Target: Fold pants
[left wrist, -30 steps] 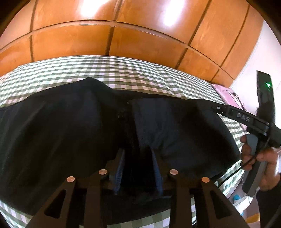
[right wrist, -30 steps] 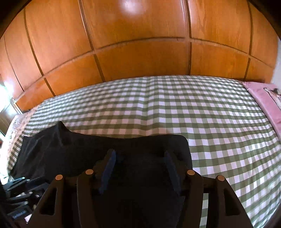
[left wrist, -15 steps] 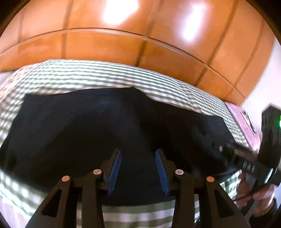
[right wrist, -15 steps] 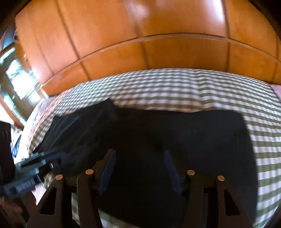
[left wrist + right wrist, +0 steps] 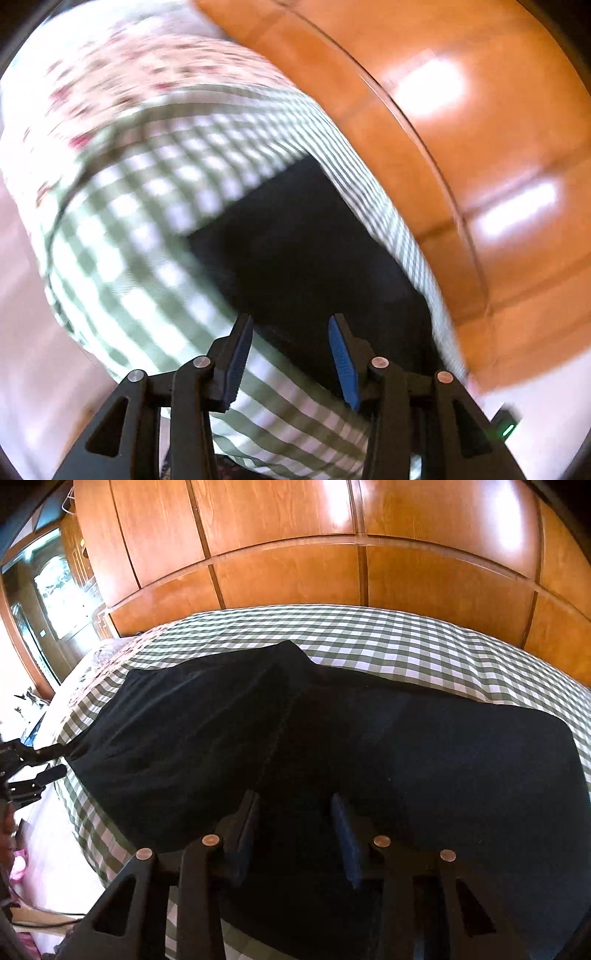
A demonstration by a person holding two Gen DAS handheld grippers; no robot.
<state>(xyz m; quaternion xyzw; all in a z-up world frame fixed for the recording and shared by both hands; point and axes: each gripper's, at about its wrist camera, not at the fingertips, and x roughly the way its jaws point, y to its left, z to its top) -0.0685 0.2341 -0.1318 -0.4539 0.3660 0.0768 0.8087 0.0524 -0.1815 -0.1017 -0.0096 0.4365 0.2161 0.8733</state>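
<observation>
Pants: dark, nearly black, spread flat and wide on the bed's checked cover; they run along the bed's near edge, with one raised point of cloth toward the wooden wall. In the left wrist view the pants show as a dark patch with a straight end edge on the cover, blurred.

Bed: covered with a green-and-white checked cloth; bare checks lie between the pants and the far edge. In the left wrist view the bed is seen at a tilt and smeared, and a floral-print cloth lies past the checked one at the bed's end.

Wooden wall: glossy orange-brown panels along the bed's far edge.

Left tongs: blue pads apart, nothing between them; they hang above the bed's edge where the checked cover meets the end of the pants. In the right wrist view the left tongs show at the bed's left end, with one black finger at the end corner of the pants; whether it touches the cloth cannot be told.

Right tongs: pads spread apart, empty, over the pants near the bed's near edge; contact with the cloth cannot be told.
</observation>
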